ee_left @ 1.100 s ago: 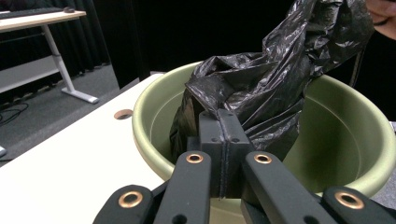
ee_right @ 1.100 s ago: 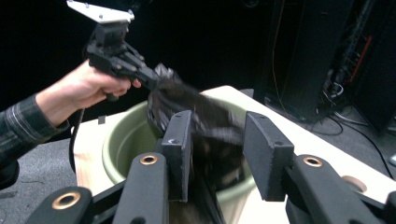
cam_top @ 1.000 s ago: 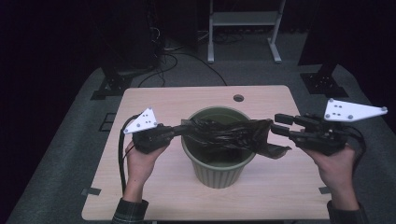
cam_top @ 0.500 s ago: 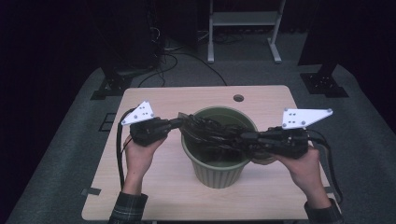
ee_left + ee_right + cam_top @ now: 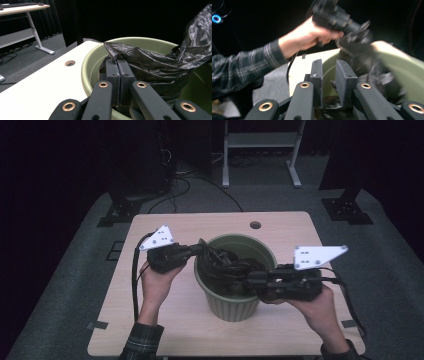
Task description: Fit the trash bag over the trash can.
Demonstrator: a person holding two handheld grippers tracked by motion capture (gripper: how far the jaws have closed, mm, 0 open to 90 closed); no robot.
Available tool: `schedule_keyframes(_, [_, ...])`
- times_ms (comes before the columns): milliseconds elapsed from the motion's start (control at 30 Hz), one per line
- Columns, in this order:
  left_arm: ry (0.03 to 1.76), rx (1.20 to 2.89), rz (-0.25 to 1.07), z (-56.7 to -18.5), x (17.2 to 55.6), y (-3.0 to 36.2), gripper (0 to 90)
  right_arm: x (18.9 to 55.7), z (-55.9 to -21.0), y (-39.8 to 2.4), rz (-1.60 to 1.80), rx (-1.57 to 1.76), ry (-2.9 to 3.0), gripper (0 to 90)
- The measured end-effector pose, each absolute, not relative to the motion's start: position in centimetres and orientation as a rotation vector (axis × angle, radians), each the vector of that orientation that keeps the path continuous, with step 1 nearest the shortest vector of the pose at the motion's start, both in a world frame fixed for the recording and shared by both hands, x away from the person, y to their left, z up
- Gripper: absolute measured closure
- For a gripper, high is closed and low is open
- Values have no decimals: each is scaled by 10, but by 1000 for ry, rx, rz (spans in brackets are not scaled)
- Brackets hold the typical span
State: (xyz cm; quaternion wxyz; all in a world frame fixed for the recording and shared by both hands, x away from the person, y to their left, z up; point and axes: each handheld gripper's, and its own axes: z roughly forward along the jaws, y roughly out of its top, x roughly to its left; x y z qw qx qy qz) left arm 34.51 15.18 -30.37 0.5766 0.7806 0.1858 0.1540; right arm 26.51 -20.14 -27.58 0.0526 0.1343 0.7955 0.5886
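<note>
Left gripper clamped on black bag (inside green pot); right gripper slightly apart, opening.

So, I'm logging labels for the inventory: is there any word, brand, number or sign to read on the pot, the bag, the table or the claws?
None: no readable text stands anywhere.
The green pot, the black plastic bag and the table carry no print.
The grey plate on the left claw shows small dots, not letters; the right claw is bare.
</note>
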Motion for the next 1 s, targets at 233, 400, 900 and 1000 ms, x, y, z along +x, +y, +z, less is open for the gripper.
schedule_keyframes(233, [424,1832,355,-306,343,148,887,269,-248,-235,1772,478,2269,668])
schedule_keyframes(400, [423,1838,350,-307,344,147,887,278,-250,-233,1764,500,2302,614])
schedule_keyframes(900, [449,1658,411,-274,302,181,459,320,-283,-202,1629,677,2335,900])
schedule_keyframes(1000, [400,1666,429,-262,287,176,443,325,-286,-200,1601,710,2316,900])
